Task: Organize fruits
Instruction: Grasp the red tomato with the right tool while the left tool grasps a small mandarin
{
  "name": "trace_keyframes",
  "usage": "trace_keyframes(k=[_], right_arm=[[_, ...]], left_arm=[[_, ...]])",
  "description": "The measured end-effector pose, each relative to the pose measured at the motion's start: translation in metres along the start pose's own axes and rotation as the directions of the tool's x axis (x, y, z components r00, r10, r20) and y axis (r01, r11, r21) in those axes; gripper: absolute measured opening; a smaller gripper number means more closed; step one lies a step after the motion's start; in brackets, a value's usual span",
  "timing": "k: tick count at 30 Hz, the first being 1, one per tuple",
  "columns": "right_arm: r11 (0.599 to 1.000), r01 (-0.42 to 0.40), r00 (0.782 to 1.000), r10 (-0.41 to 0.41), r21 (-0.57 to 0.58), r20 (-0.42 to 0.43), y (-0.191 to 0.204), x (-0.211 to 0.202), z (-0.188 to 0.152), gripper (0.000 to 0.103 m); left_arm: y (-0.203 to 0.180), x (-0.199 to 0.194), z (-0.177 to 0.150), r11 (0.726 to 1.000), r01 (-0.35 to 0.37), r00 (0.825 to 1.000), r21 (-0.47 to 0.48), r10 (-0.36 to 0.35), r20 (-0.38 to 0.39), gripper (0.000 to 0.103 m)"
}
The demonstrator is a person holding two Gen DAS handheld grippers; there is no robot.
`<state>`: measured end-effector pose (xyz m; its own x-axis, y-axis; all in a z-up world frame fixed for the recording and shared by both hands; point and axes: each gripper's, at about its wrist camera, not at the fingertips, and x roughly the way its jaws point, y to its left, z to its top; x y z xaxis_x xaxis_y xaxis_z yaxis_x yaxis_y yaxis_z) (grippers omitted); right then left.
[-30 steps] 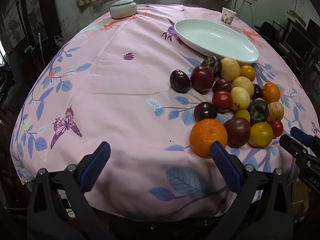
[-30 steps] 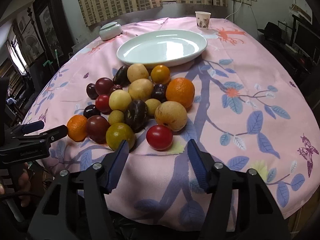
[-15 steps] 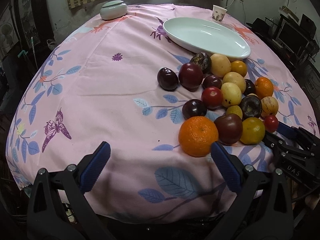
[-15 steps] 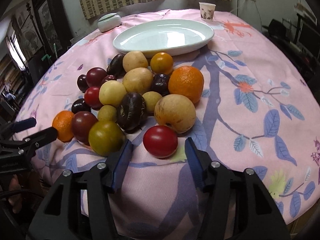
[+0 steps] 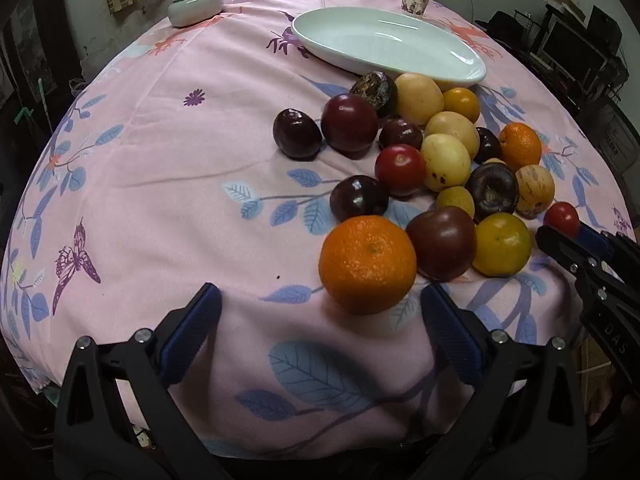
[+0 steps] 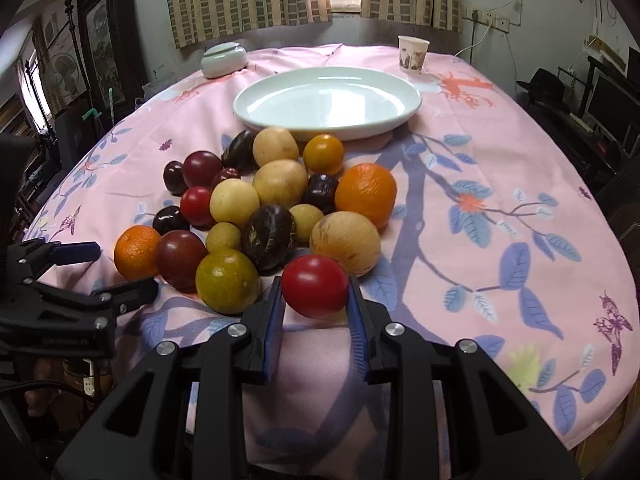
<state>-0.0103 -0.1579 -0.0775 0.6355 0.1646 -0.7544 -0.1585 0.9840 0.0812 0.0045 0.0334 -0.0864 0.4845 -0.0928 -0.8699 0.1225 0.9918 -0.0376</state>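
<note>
The table (image 6: 500, 152) is round and draped in a pink cloth printed with blue leaves; the fabric lies soft and faintly wrinkled, so round items can roll on it. Toward the far side sits the oval white plate (image 6: 400, 116), glossy, shallow-rimmed and bare, the likely destination for the fruit.

The fruit pile (image 6: 276, 200) lies between the plate and the near table edge, its pieces touching one another: matte yellow ovals, dark glossy plums, two dimpled oranges and a green-yellow citrus.

The left gripper (image 5: 320, 328) hovers low at the near edge with its jaws spread wide and empty; the large orange (image 5: 368, 264) sits just ahead of them, toward the right jaw.

The right gripper (image 6: 316, 312) has its blue pads against both sides of the red tomato (image 6: 314, 286), the nearest fruit of the pile. Contact appears made; whether the tomato is off the cloth cannot be told.

Risks, as judged:
- The tomato skin is smooth and taut. A light squeeze may let it slip out, and it sits close to the table edge.
- Excess squeeze may split it.
- Dragging it forward may nudge the adjacent citrus (image 6: 226, 282) and pale speckled fruit (image 6: 346, 242), setting the pile rolling.
</note>
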Motion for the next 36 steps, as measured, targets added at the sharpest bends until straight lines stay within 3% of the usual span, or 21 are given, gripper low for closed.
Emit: trace_keyframes(k=[8, 10, 12, 14, 18, 27, 36], right_arm=[[0.999, -0.028, 1.000, 0.028, 0.024, -0.011, -0.006, 0.001, -0.005, 0.031], [0.999, -0.036, 0.999, 0.036, 0.018, -0.018, -0.003, 0.003, -0.006, 0.031], [0.999, -0.037, 0.999, 0.037, 0.017, -0.020, -0.003, 0.002, -0.007, 0.031], [0.999, -0.035, 0.999, 0.036, 0.023, -0.014, -0.003, 0.001, -0.007, 0.031], [0.999, -0.035, 0.999, 0.035, 0.033, -0.002, -0.005, -0.002, -0.009, 0.031], [0.997, -0.082, 0.996, 0.081, 0.016, 0.049, -0.008, -0.020, 0.010, 0.031], [0.996, -0.081, 0.989, 0.085, -0.041, 0.117, -0.011, -0.034, 0.057, 0.031]], left_arm=[[0.002, 0.009, 0.001, 1.000, 0.002, 0.999, -0.028, -0.001, 0.039, 0.095], [-0.003, 0.006, 0.001, 1.000, 0.012, 0.998, -0.010, -0.012, 0.054, 0.065], [-0.013, 0.003, 0.002, 0.999, 0.014, 0.998, 0.030, -0.016, 0.058, 0.045], [-0.017, 0.003, 0.002, 0.999, 0.005, 0.998, 0.042, -0.008, 0.060, 0.045], [-0.009, -0.005, 0.002, 0.998, 0.055, 0.996, 0.014, -0.056, 0.063, 0.044], [-0.005, -0.041, 0.013, 0.999, 0.023, 0.989, 0.033, -0.028, 0.144, 0.044], [-0.010, -0.080, 0.067, 0.996, -0.039, 0.958, 0.081, 0.015, 0.286, 0.044]])
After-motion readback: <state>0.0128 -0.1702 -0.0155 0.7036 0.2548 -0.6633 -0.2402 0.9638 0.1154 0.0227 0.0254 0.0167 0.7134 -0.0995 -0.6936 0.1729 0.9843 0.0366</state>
